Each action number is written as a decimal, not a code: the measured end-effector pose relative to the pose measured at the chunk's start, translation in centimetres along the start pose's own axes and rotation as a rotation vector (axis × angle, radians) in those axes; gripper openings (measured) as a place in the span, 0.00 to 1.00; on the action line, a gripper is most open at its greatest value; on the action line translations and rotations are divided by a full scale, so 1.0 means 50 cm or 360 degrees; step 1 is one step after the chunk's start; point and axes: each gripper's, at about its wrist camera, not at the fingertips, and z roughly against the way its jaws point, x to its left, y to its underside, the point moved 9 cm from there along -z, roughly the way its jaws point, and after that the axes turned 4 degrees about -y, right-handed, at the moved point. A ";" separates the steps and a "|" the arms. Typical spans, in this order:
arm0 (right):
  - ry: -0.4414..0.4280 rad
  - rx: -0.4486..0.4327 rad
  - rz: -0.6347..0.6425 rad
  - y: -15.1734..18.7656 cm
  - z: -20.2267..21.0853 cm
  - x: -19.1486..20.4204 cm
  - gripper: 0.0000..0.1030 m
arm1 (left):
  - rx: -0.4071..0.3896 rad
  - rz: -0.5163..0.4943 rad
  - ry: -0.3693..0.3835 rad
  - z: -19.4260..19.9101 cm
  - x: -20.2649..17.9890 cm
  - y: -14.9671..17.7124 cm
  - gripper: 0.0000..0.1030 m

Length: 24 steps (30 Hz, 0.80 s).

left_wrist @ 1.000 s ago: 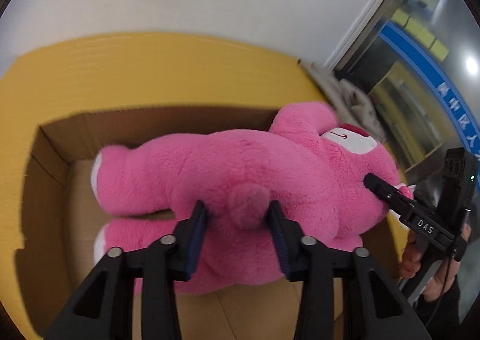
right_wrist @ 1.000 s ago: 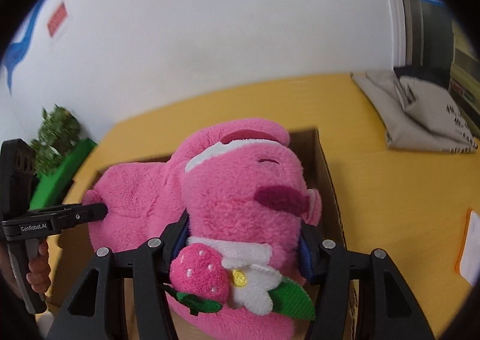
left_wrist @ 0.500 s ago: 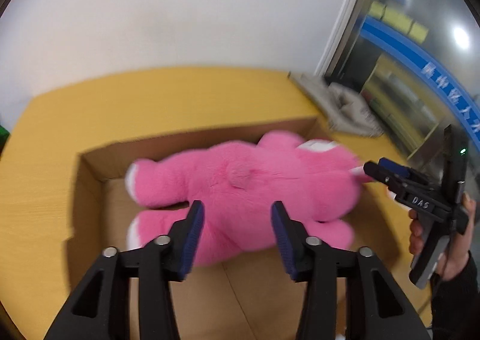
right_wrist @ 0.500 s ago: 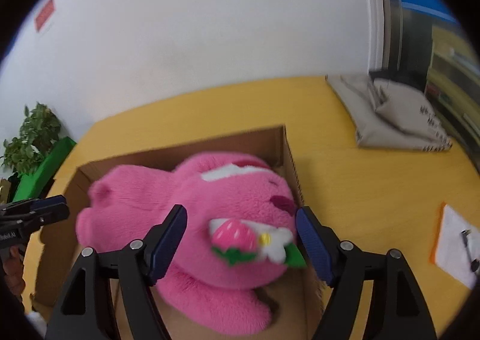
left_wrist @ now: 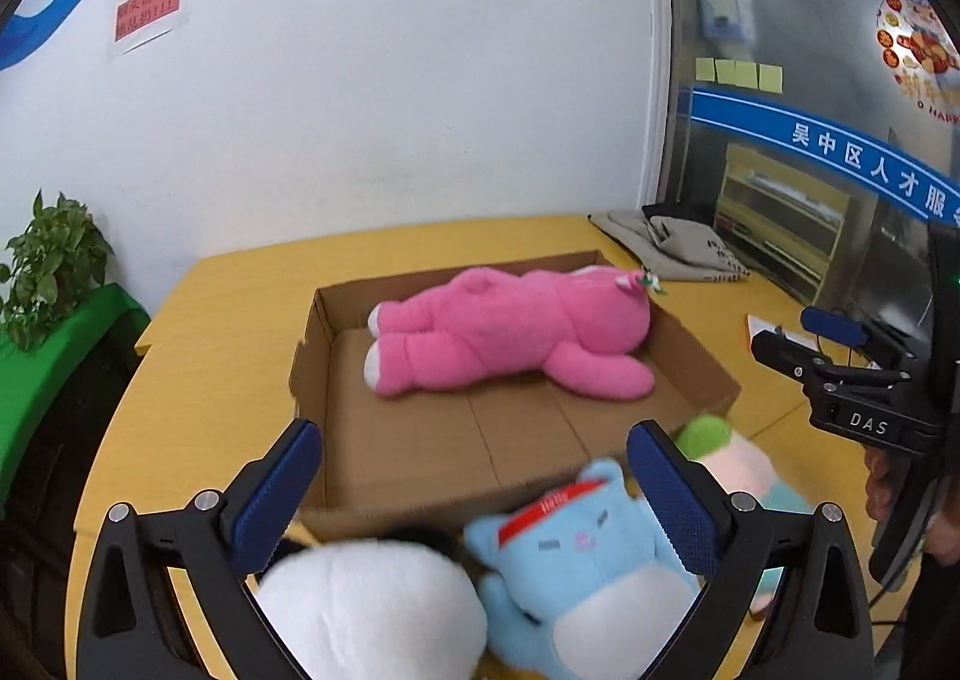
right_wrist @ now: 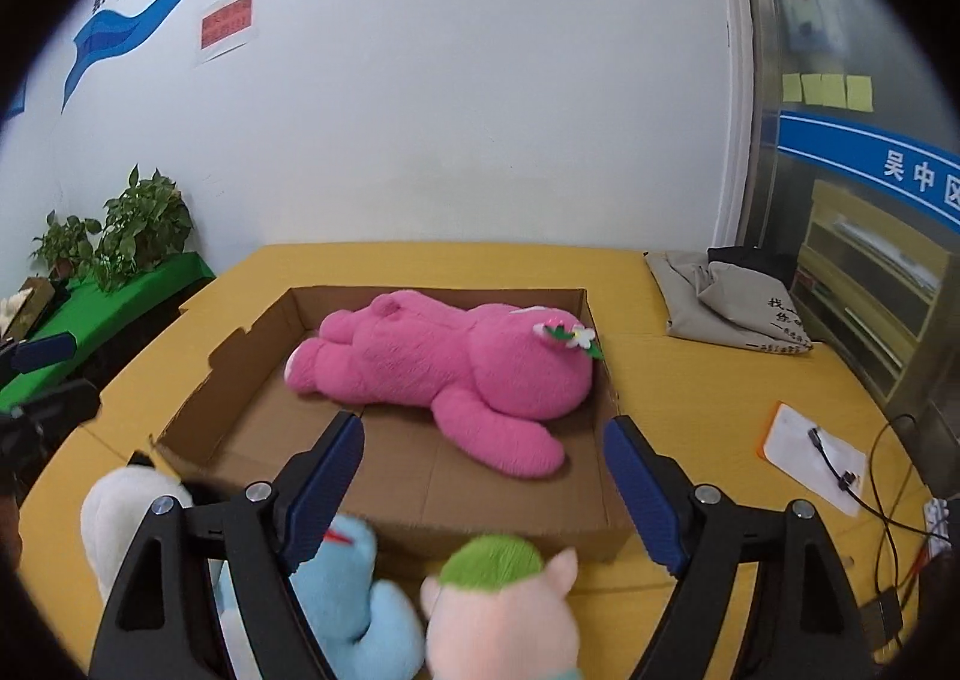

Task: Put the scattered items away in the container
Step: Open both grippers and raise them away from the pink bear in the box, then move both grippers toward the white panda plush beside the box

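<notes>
My left gripper [left_wrist: 474,491] hangs with its jaws spread wide and nothing between the blue pads [left_wrist: 276,494], above the near edge of the yellow table [left_wrist: 240,296]. My right gripper [right_wrist: 483,491] is just as wide and just as empty, and in the left wrist view it shows at the right edge [left_wrist: 840,356], held in my hand [left_wrist: 882,494]. The shallow cardboard box [left_wrist: 414,440] sits in the middle of the table, and the pink plush bear [left_wrist: 510,338] lies face down inside it along the far wall, its feet to the left and its head in the far right corner. From the right wrist view the bear [right_wrist: 444,368] fills the far half of the box [right_wrist: 240,428], with a strawberry-and-flower ornament [right_wrist: 570,338] on its head and 1 arm reaching toward the near right. 3 more soft toys lie on the table outside the near wall of the box: a white plush [left_wrist: 372,608] at the left, a light blue plush cat [left_wrist: 576,566] with a red band beside it, touching it, and a pale pink plush with a green top [right_wrist: 498,590] at the right. A folded grey cloth bag [right_wrist: 726,302] rests at the far right of the table, and a white card with a cable on it [right_wrist: 810,452] lies at the right. Potted green plants [right_wrist: 120,236] stand on a green ledge at the far left.
</notes>
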 end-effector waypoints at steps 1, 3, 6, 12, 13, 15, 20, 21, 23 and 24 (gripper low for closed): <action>0.0004 0.0003 0.0011 0.012 0.010 0.009 0.80 | 0.0001 0.0018 0.0011 0.004 -0.006 0.014 1.00; 0.0010 0.0014 0.0049 0.034 0.030 0.029 0.80 | 0.0009 0.0069 0.0031 0.006 -0.015 0.039 1.00; 0.0035 0.0016 0.0096 0.056 0.048 0.043 0.80 | 0.0018 0.0132 0.0038 0.009 -0.022 0.065 1.00; 0.0023 0.0025 0.0057 0.085 0.074 0.052 0.80 | 0.0072 0.0133 -0.0042 0.008 -0.025 0.102 1.00; 0.0021 0.0029 0.0050 0.090 0.075 0.053 0.80 | 0.0085 0.0138 -0.0049 0.007 -0.024 0.107 1.00; 0.0021 0.0046 0.0032 0.100 0.075 0.054 0.80 | 0.0097 0.0169 -0.0038 0.006 -0.022 0.115 1.00; 0.0044 0.0071 0.0040 0.116 0.073 0.057 0.80 | 0.0103 0.0191 -0.0011 0.006 -0.026 0.126 1.00; 0.0042 0.0073 0.0036 0.117 0.073 0.058 0.80 | 0.0103 0.0193 -0.0009 0.007 -0.025 0.128 1.00; 0.0043 0.0076 0.0031 0.119 0.071 0.060 0.80 | 0.0105 0.0195 -0.0007 0.008 -0.023 0.131 1.00; 0.0044 0.0078 0.0031 0.120 0.070 0.062 0.80 | 0.0108 0.0194 -0.0008 0.008 -0.022 0.133 1.00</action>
